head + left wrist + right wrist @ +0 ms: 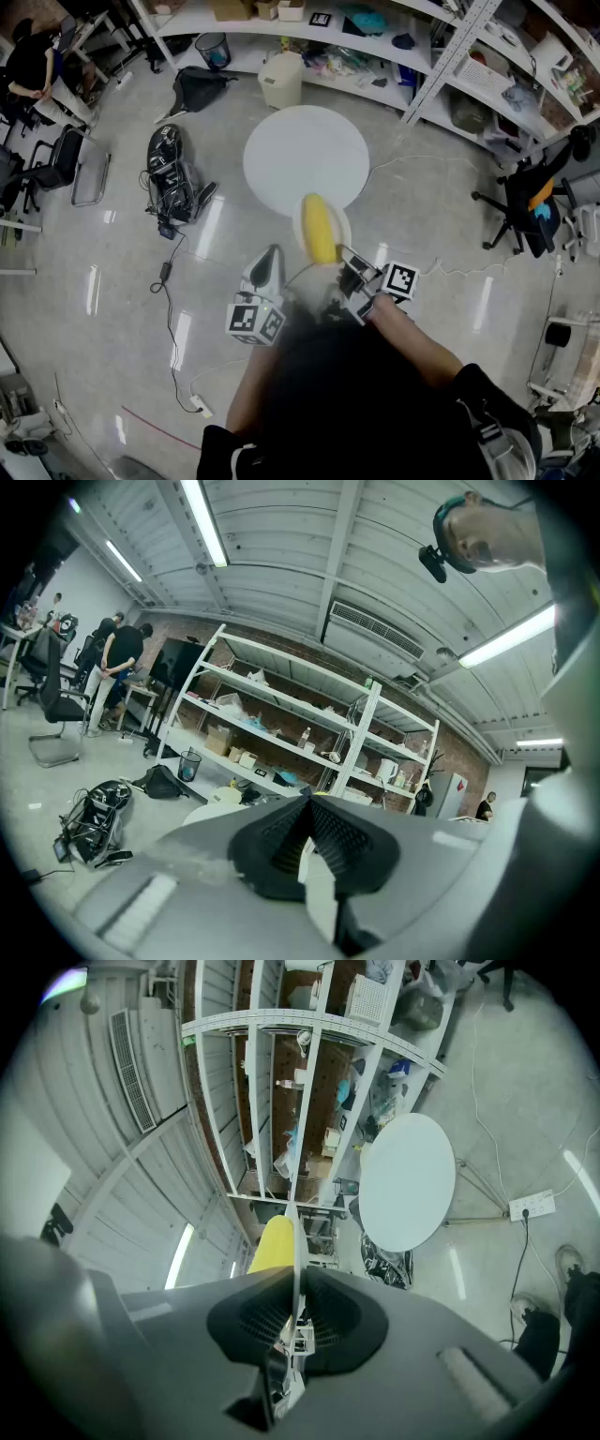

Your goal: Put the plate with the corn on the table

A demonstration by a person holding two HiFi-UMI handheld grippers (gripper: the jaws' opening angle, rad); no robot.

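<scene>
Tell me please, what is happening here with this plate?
A person carries the plate with a corn cob on it. The right hand-held gripper is clamped on its rim, holding it above the floor just short of the round white table. The left hand-held gripper is alongside; whether it grips anything is unclear.

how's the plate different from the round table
The plate is far smaller than the table. The plate is held at its rim by the right gripper, up in the air; the table stands on the floor. The plate carries a yellow corn cob; nothing shows on the table. Both are white and round.
</scene>
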